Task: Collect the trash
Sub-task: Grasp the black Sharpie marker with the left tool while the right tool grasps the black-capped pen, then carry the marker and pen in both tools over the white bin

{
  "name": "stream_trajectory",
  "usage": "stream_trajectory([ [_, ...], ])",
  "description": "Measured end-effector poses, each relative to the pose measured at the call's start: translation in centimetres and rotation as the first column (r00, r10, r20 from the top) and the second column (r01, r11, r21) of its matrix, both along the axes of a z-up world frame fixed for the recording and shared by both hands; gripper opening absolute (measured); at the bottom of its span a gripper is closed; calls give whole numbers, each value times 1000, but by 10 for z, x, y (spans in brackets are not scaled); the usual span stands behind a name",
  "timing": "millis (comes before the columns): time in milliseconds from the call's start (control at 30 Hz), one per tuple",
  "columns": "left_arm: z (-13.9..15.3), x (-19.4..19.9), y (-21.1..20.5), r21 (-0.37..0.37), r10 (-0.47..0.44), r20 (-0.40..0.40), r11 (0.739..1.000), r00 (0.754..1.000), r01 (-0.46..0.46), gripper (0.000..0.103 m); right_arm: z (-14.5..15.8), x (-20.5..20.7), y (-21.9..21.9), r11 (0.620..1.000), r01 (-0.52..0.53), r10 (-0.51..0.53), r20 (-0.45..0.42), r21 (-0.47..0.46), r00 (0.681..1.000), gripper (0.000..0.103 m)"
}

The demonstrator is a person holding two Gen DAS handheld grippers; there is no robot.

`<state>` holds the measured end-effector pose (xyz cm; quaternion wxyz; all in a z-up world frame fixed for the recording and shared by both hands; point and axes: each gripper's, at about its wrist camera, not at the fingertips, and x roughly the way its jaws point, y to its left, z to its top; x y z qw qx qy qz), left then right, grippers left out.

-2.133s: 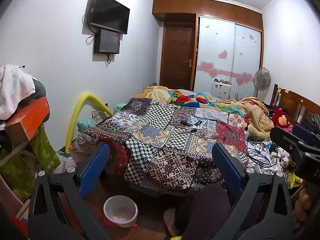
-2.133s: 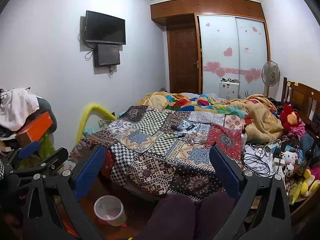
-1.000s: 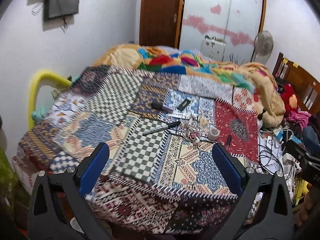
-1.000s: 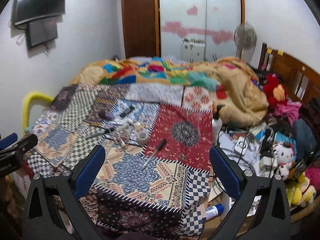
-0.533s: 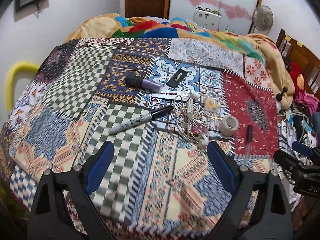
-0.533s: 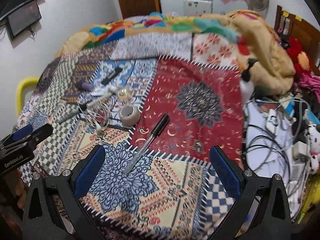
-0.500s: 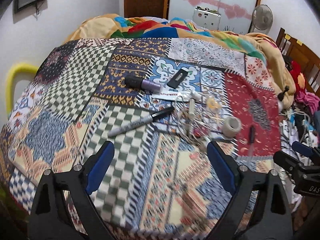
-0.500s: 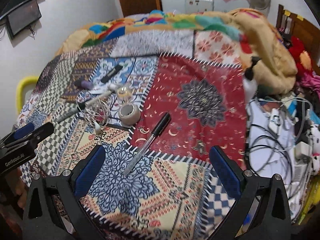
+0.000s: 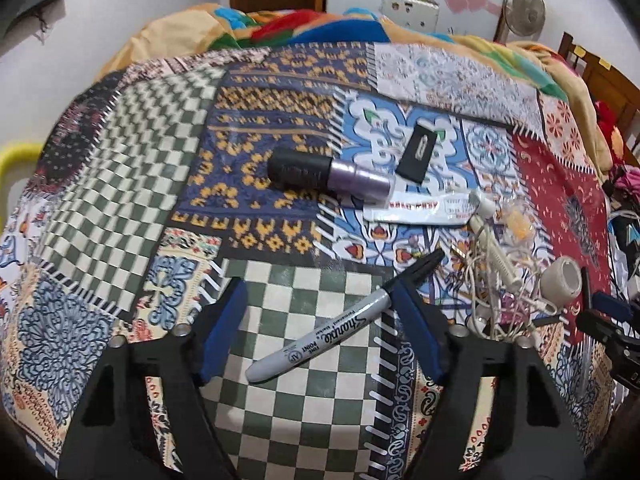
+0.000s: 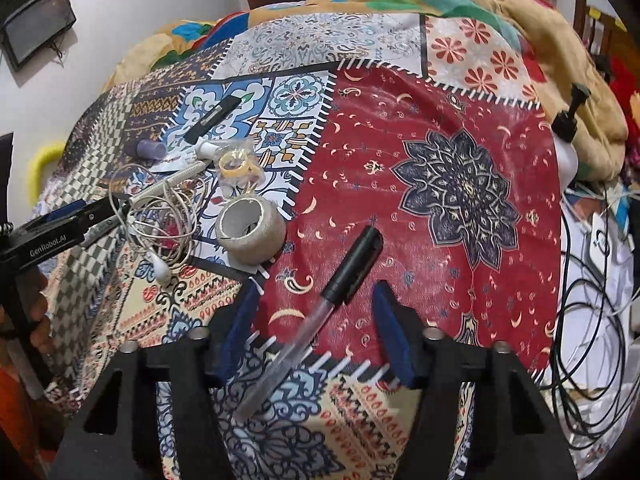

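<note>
Left wrist view: the marker point(image 9: 322, 338) lies on the bed between the closing, still-open left hand-held gripper point(image 9: 316, 330), slanting toward its right pad. The right hand-held gripper point(image 10: 314, 326), also open and closing, straddles the pen point(image 10: 316, 320).

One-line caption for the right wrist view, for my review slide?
Right gripper, jaws just closing but not gripping, straddles a clear black-capped pen on the patchwork bedspread.

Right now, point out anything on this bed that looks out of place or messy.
A loose scatter of small items lies on the patchwork bedspread: a grey permanent marker, a clear-barrelled black-capped pen, a tangle of white earphone cable, a nearly used-up tape roll and a purple black-capped tube. Nothing looks spilled or broken.
</note>
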<state>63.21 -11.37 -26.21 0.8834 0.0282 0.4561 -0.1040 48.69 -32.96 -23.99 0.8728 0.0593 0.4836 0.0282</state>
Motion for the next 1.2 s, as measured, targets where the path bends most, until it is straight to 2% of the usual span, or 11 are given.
stream_trajectory([
  [33, -1, -1, -1, -9, -8, -7, 1000, 1000, 8, 66, 0, -2, 3, 1000, 1, -1, 8, -20, 1000, 46],
  [67, -3, -1, -3, -19, -17, -30, 1000, 999, 16, 57, -1, -2, 4, 999, 2, -1, 14, -39, 1000, 45],
  [100, -5, -2, -5, -28, -27, -53, 999, 998, 25, 50, -1, -3, 5, 998, 3, -2, 20, -59, 1000, 38],
  [167, -4, -11, -11, -11, -32, -41, 999, 999, 31, 45, -1, -6, 5, 996, 2, 0, 23, -90, 1000, 26],
  [267, -2, -21, -19, -13, -57, -58, 998, 997, 56, 31, -1, -9, 0, 997, -2, 4, 15, -83, 1000, 13],
  [300, -1, -24, -21, -19, -68, -67, 998, 995, 67, 23, -1, -10, -2, 997, -6, 7, 10, -80, 1000, 9],
  [400, 0, -34, -29, -38, -105, -92, 994, 990, 102, 15, -1, -11, -5, 997, -18, 18, 2, -69, 1000, 9],
  [533, 1, -49, -37, -8, -122, -98, 993, 988, 122, 10, -1, -12, -3, 999, -31, 30, -15, -40, 999, 9],
  [700, 4, -55, -33, -22, -83, -128, 997, 988, 80, 10, 16, -21, -1, 999, -33, 33, 7, -26, 999, 9],
  [800, 17, -59, -23, -37, -49, -118, 998, 992, 45, 10, 31, -28, -2, 999, -38, 38, 28, -10, 999, 9],
  [1200, 137, -126, 15, -89, 55, 65, 995, 996, -49, 10, 122, -67, 21, 998, -60, 56, 187, 16, 981, 9],
])
